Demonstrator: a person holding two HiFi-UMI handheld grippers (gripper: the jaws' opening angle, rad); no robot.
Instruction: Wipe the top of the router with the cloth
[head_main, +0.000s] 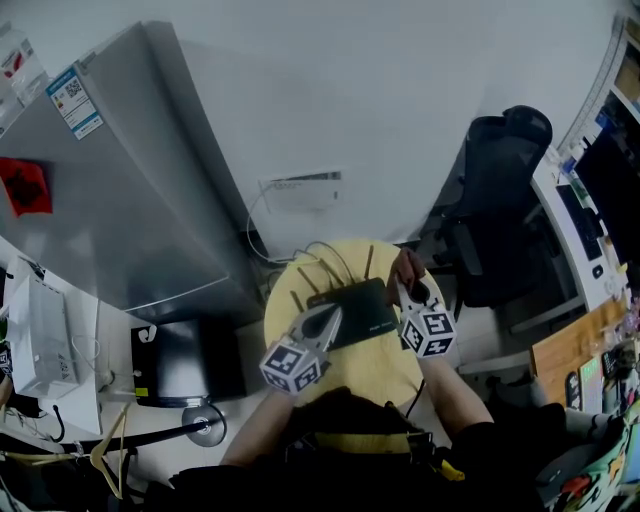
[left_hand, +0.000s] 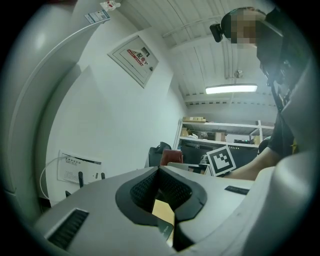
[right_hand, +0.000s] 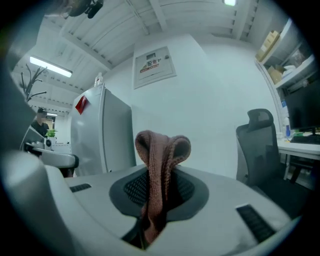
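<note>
**Gripping cloth beside router**

Head view: resting the left gripper (head_main: 327, 319) at the lower-left corner of the dark router (head_main: 360, 308), lying flat on the round yellow table (head_main: 385, 372) at frame centre; holding the right gripper (head_main: 408, 293) at the router's right edge, with the cloth (head_main: 405, 266) bunching just above.

Left gripper view: pressing jaws together at the tips.

Right gripper view: pinching the reddish-brown cloth, looping up at frame centre.

Right hand-held gripper (right_hand: 159, 197) clamped on brown cloth (right_hand: 161, 165) (folded loop poking upward); fridge (right_hand: 102, 135) behind.
</note>
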